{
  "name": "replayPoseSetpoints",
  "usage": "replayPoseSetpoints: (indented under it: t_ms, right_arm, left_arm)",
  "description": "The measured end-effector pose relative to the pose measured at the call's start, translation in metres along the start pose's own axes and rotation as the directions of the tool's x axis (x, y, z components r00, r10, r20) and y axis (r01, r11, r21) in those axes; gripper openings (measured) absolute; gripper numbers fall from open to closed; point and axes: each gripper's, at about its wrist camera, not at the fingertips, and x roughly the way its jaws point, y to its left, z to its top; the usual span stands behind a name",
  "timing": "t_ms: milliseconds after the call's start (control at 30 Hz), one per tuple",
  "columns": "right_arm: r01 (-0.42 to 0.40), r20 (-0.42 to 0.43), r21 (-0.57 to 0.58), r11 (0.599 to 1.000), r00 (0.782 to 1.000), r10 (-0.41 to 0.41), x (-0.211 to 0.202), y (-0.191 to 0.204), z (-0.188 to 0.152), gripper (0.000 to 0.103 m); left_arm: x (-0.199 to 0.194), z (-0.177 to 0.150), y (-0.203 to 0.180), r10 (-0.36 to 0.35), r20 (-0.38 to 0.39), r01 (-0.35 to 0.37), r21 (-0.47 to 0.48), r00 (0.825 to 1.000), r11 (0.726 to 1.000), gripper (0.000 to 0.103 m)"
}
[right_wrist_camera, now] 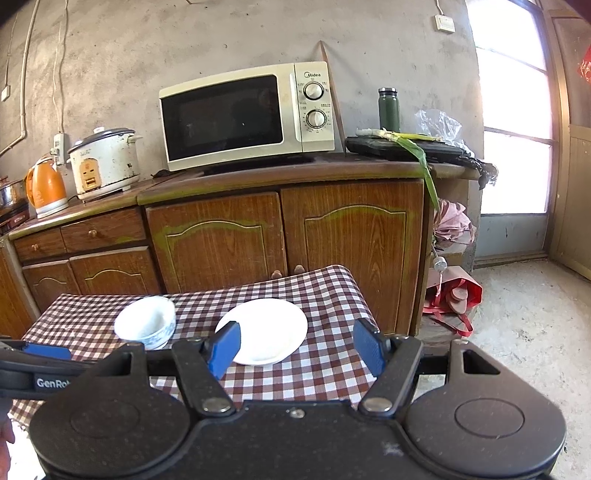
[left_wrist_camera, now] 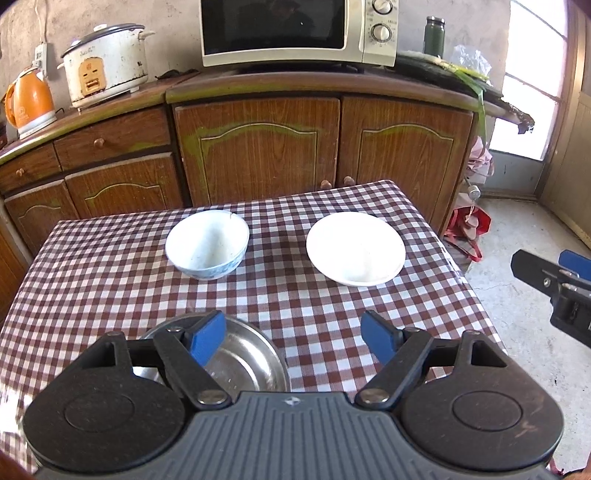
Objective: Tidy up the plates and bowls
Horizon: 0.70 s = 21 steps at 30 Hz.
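A white bowl with blue pattern (left_wrist_camera: 207, 243) stands at the far left of the checked table (left_wrist_camera: 110, 280). A white plate (left_wrist_camera: 355, 247) lies at the far right. A steel bowl (left_wrist_camera: 243, 362) sits near the front edge, under my left gripper (left_wrist_camera: 295, 338), which is open and empty with its left finger over the bowl's rim. My right gripper (right_wrist_camera: 295, 350) is open and empty, hovering near the table's front right corner, with the white plate (right_wrist_camera: 269, 328) and the white bowl (right_wrist_camera: 146, 325) ahead of it. It also shows in the left wrist view (left_wrist_camera: 554, 280).
A wooden cabinet (left_wrist_camera: 258, 147) stands right behind the table, with a microwave (left_wrist_camera: 295, 33), rice cooker (left_wrist_camera: 105, 61), orange kettle (left_wrist_camera: 29, 99) and green flask (left_wrist_camera: 434, 37) on top. A red bag (left_wrist_camera: 469, 225) lies on the concrete floor to the right.
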Motion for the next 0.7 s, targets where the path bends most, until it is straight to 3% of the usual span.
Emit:
replayPoseSetpoints:
  t_ms: [700]
  right_arm:
    - [0.006, -0.092, 0.011, 1.0, 0.996, -0.005, 0.124, -0.022, -0.004, 0.08]
  left_arm:
    - [0.103, 0.024, -0.009, 0.047, -0.064, -0.046, 0.018, 0.997, 0.999, 0.083]
